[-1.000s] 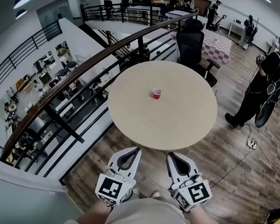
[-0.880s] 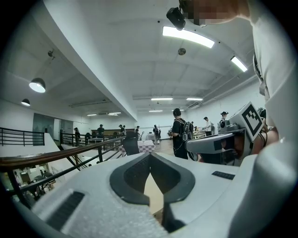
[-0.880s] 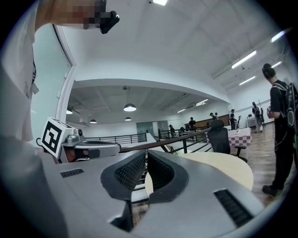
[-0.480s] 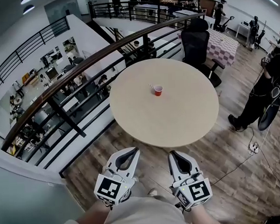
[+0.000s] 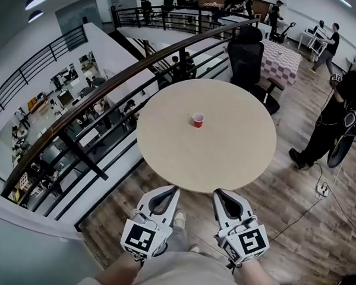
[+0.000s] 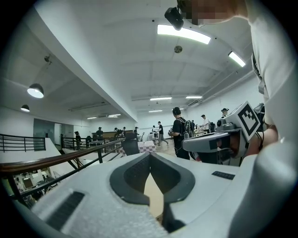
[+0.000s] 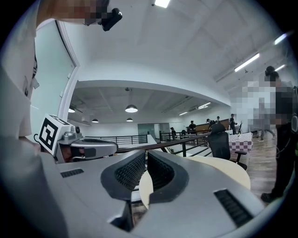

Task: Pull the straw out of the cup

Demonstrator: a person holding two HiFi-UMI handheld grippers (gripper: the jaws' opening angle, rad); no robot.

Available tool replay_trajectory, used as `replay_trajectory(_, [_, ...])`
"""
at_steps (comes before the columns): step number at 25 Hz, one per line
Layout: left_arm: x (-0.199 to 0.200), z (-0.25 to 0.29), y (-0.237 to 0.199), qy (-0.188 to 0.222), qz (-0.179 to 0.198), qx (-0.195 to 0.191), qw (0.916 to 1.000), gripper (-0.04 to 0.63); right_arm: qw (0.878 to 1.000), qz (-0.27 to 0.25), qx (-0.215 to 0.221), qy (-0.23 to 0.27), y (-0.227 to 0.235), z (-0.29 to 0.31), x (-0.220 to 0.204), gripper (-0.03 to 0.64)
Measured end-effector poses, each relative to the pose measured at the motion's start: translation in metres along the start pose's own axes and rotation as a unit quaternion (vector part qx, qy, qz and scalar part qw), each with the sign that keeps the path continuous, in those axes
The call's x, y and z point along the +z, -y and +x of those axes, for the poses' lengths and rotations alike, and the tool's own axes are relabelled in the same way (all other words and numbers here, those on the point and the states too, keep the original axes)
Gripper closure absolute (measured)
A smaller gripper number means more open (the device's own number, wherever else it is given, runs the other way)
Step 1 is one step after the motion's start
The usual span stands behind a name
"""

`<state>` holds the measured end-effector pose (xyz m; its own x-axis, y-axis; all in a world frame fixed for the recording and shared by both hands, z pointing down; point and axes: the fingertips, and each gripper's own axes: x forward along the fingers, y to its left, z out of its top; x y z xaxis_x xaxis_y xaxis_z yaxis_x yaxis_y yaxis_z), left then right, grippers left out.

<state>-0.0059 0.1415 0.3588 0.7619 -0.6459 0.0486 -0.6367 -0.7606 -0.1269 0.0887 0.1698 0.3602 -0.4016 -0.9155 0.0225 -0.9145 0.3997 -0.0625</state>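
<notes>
A small red cup [image 5: 199, 121] stands upright near the middle of the round beige worktop [image 5: 226, 148], open mouth up. A short pale straw [image 5: 191, 116] sticks out of it, leaning over the rim to the left.

Mere speck of straw [image 5: 191, 116] in red cup [image 5: 198, 120]; 1 person [image 5: 334, 116] at rt edge partly off-frame

surface: round beige tabletop [image 5: 226, 160], just ahead of left claw [image 5: 175, 190] and right claw [image 5: 217, 194] | on it: red cup [image 5: 199, 121] with straw [image 5: 191, 115], near centre, well ahead of both claws
</notes>
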Motion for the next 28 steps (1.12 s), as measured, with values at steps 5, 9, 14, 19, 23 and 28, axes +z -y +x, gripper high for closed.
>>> replay_trajectory(5, [-0.001,0.017,-0.006,0.002,-0.015,-0.006,0.9999,0.581,1.0,0.011,-0.005,-0.006,0.014,0.01,-0.005,0.588])
replay_trajectory(9, [-0.01,0.032,-0.024,-0.002,-0.013,-0.009,0.9999,0.581,1.0,0.012,-0.009,-0.012,0.027,0.032,-0.008,0.588])
replay_trajectory(14, [-0.025,0.055,-0.051,-0.02,-0.03,-0.017,0.9992,0.581,1.0,0.01,-0.007,-0.018,0.038,0.064,-0.01,0.588])
replay_trajectory(19, [-0.033,0.089,-0.082,-0.016,-0.037,-0.024,0.9989,0.581,0.999,0.007,-0.01,-0.032,0.057,0.102,-0.013,0.587])
replay_trajectory(23, [-0.034,0.117,-0.111,-0.016,-0.049,-0.026,0.9983,0.581,0.999,0.004,-0.012,-0.037,0.074,0.136,-0.011,0.586])
replay_trajectory(28, [-0.039,0.14,-0.148,-0.018,-0.051,-0.031,0.998,0.581,0.999,0.002,-0.017,-0.044,0.088,0.177,-0.007,0.587])
